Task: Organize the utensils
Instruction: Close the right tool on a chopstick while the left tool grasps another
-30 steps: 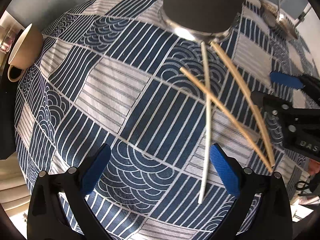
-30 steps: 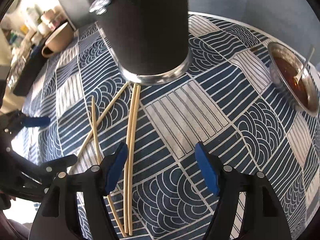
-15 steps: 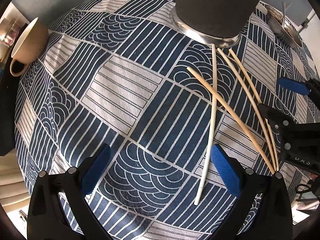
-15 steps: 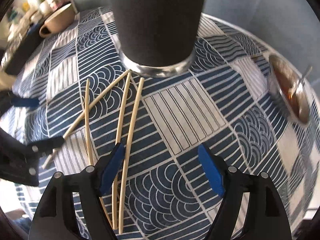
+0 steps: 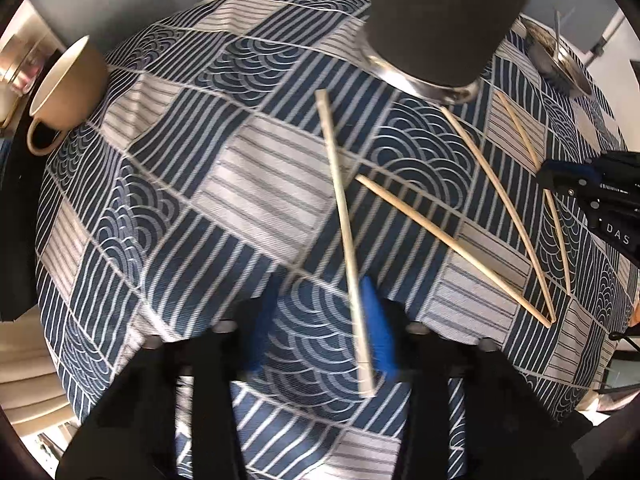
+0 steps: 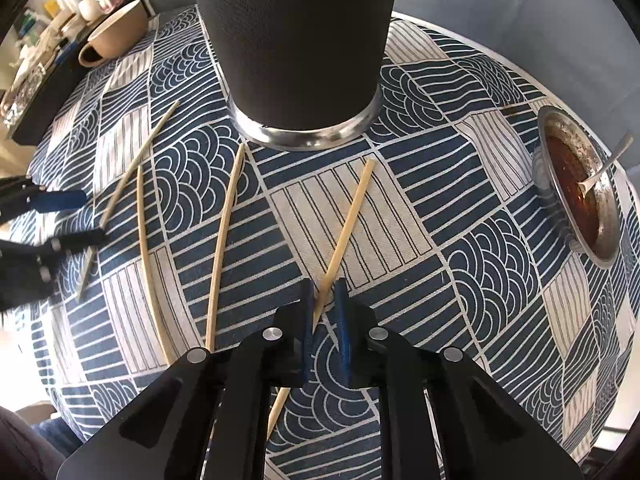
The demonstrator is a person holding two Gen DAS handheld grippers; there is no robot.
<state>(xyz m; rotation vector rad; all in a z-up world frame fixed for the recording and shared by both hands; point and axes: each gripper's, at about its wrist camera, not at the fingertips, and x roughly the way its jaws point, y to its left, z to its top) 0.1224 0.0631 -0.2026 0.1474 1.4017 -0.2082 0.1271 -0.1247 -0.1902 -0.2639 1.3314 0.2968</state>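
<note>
Chopsticks (image 6: 226, 236): four; cups: two

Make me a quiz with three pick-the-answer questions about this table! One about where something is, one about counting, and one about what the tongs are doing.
1. Where is the spoon?
A in a drawer
B on the floor
C in the metal bowl

2. How many chopsticks are there?
A four
B two
C seven

3. What are the right tongs doing?
A wide open and empty
B shut on a chopstick
C shut on a fork

Answers:
1 C, its handle sticks out of the saucy bowl.
2 A, four pale sticks show on the cloth.
3 B, the blue pads pinch one stick.
</note>
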